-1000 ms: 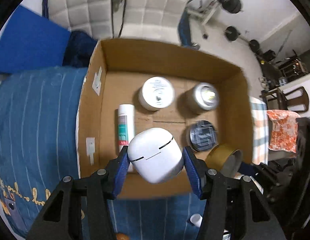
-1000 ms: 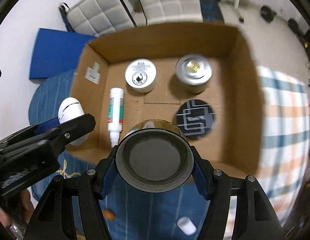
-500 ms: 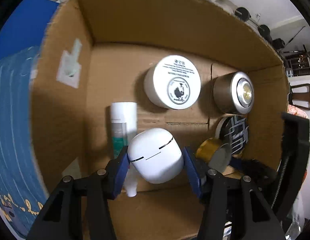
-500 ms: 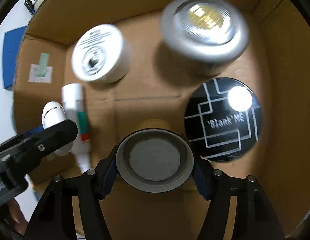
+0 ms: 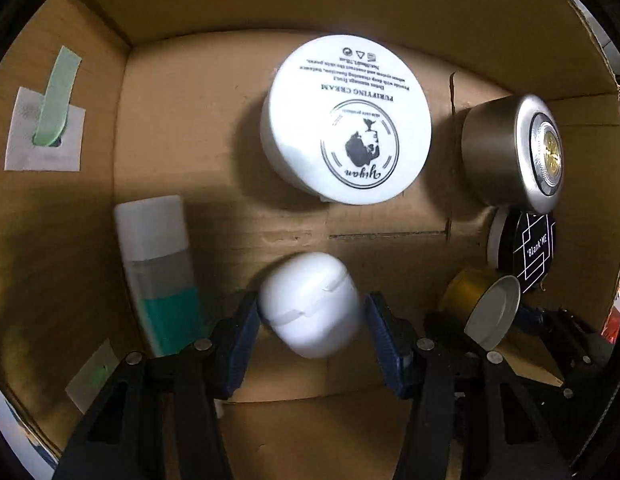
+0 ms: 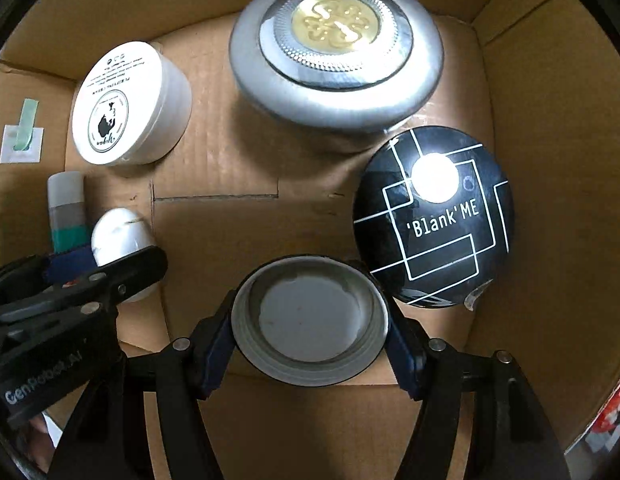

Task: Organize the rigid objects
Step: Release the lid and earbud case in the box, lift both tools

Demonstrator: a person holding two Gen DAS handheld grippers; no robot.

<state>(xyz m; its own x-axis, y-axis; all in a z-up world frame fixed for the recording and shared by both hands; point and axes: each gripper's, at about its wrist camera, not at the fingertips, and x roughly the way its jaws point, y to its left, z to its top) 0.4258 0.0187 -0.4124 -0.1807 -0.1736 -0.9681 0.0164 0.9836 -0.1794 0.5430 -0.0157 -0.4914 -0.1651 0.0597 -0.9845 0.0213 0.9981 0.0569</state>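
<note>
Now your left claw (image 5: 312, 312) clamps the white case (image 5: 310, 304) and your right claw (image 6: 310, 320) the gold lid (image 6: 310, 316) inside the cardboard box (image 6: 550, 160), four items already packed, both unreleased.

Matte black plastic left gripper (image 5: 312, 312), two angular arms with triangular cut-outs, silver round screw heads along the upper edges, and ribbed dark blue pads (image 5: 242, 336) lining the inner faces of the jaws. Same build on the matte black plastic right gripper (image 6: 310, 318): silver screws, dark blue pads (image 6: 214, 344), open triangular frames. Pale grey "GenRobot.AI" lettering on the black side wall seen from the right wrist view.
</note>
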